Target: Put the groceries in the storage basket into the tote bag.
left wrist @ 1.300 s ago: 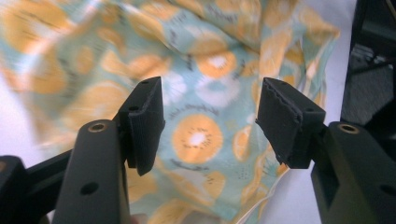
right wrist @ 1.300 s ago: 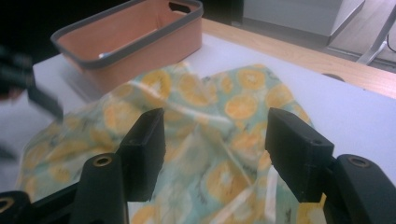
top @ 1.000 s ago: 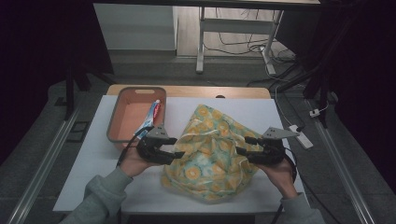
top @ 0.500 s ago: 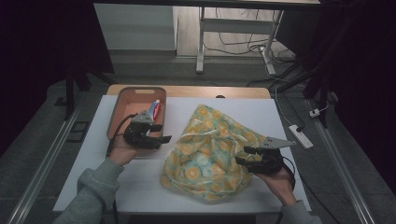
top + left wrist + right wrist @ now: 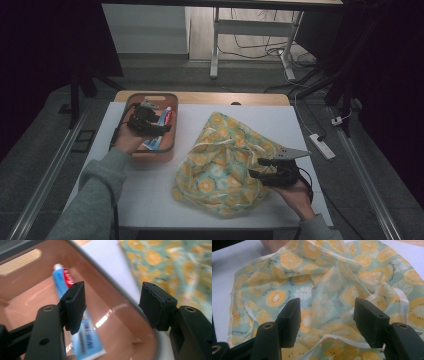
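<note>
A crumpled cloth bag (image 5: 225,162) printed with orange and kiwi slices lies on the white table (image 5: 150,200); the same bag (image 5: 324,290) spreads before the right gripper's jaws. My right gripper (image 5: 256,168) is open at the bag's right edge, its jaws apart over the fabric with nothing between them (image 5: 325,325). My left gripper (image 5: 162,129) is open over the salmon tray (image 5: 155,152), jaws straddling the tray's right rim (image 5: 112,308). A blue and red toothpaste tube (image 5: 75,312) lies in the tray beneath the left jaw, also seen as the tube (image 5: 164,120) from above.
A wooden board (image 5: 250,98) edges the table's far side. A white power strip (image 5: 322,146) lies on the floor to the right. Metal table legs (image 5: 215,45) and cables stand beyond the table.
My left gripper left the bag's left side and moved left and away to the tray, now open over the toothpaste. The right gripper stayed at the bag's right edge.
</note>
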A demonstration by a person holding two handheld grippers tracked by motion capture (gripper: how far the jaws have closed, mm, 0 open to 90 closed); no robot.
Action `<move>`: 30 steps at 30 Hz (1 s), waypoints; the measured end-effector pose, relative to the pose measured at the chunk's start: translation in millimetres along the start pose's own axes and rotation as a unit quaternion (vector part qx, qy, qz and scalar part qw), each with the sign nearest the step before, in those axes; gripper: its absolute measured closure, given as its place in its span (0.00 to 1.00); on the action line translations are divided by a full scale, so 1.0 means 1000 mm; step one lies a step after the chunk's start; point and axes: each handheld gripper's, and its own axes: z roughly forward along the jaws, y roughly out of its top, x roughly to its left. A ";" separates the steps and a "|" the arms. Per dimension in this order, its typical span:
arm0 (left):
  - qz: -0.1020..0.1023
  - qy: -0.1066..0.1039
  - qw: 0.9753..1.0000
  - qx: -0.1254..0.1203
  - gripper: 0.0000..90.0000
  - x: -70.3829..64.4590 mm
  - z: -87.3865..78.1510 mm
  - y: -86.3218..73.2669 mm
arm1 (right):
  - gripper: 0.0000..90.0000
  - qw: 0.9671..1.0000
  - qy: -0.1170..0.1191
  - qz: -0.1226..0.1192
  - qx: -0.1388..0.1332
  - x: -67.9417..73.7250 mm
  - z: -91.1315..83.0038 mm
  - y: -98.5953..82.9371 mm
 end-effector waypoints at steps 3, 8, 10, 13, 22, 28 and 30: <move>-0.013 0.017 1.000 0.021 0.41 0.014 0.011 0.006 | 0.44 1.000 0.000 0.000 0.001 0.000 0.002 -0.001; -0.028 0.032 0.997 0.064 0.39 0.032 0.036 0.012 | 0.44 1.000 -0.002 0.001 0.003 -0.001 0.002 -0.001; -0.037 0.036 0.995 0.083 0.38 0.040 0.049 0.014 | 0.44 1.000 -0.001 0.002 0.005 -0.001 0.002 -0.002; -0.052 0.040 0.992 0.112 0.37 0.050 0.068 0.015 | 0.44 1.000 0.000 0.003 0.008 -0.001 0.004 -0.002; -0.061 0.038 0.985 0.157 0.35 0.055 0.106 0.016 | 0.44 1.000 -0.002 0.007 0.008 -0.001 0.003 -0.004; -0.078 0.027 0.980 0.182 0.41 0.062 0.114 0.008 | 0.43 1.000 -0.002 0.008 0.007 -0.001 0.003 -0.005; -0.077 0.033 0.979 0.187 0.47 0.062 0.113 0.008 | 0.43 1.000 -0.002 0.008 0.007 -0.001 0.003 -0.005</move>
